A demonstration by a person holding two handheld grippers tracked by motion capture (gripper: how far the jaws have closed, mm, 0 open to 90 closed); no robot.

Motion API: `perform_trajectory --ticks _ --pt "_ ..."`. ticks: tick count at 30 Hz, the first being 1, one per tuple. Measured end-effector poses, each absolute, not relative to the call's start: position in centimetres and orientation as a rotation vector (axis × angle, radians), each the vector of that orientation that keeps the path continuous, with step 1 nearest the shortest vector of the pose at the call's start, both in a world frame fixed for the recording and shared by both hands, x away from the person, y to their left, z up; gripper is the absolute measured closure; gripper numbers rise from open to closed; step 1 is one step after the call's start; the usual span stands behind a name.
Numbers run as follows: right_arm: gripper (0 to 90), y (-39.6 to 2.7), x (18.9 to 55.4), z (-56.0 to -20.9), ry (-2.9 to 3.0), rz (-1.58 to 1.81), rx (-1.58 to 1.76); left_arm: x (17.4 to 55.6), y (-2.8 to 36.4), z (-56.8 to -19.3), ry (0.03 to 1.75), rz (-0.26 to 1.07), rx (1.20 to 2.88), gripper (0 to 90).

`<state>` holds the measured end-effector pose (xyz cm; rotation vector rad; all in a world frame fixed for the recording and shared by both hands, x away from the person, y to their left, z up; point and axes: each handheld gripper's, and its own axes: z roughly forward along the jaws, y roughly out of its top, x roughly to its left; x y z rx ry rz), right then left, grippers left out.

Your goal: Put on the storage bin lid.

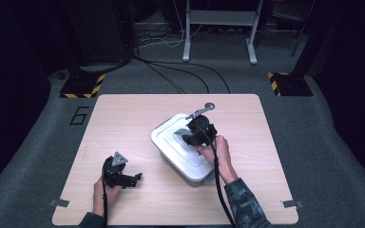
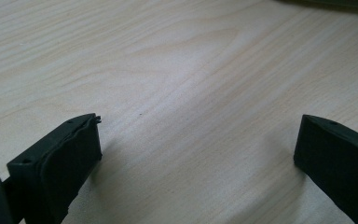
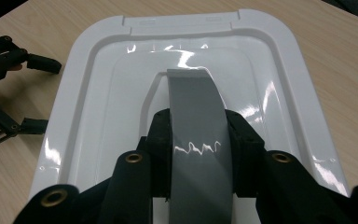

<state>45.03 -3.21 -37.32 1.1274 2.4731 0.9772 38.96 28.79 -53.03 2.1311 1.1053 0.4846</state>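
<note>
A flat grey metal piece with a round end (image 1: 201,112) lies on the pale wooden surface (image 1: 123,123) at centre frame, just behind the white plastic lidded box (image 1: 171,142). The right tool (image 3: 198,135) is clamped on the lid's grey arched handle (image 3: 193,93), hand angled over the box. The left tool (image 2: 196,140) rests lower left, jaws wide apart, empty.

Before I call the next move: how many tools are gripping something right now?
1. The right tool is shut on the grey handle of the white lid. The left tool is open over the bare table.
</note>
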Motion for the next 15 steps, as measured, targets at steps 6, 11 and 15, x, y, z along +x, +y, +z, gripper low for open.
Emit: perform_trajectory --ticks 6,11,15 --pt "36.6 -3.7 44.9 -36.8 2.455 1.011 1.116 39.0 28.7 -53.1 1.109 0.484 2.125 0.3" --pt "18.1 -4.7 44.7 -35.8 2.416 1.061 1.11 39.0 28.8 -52.9 1.103 0.476 2.143 0.2" --pt "13.1 -5.9 44.7 -35.1 2.383 1.107 1.094 39.0 28.8 -53.0 1.109 0.476 2.134 0.2"
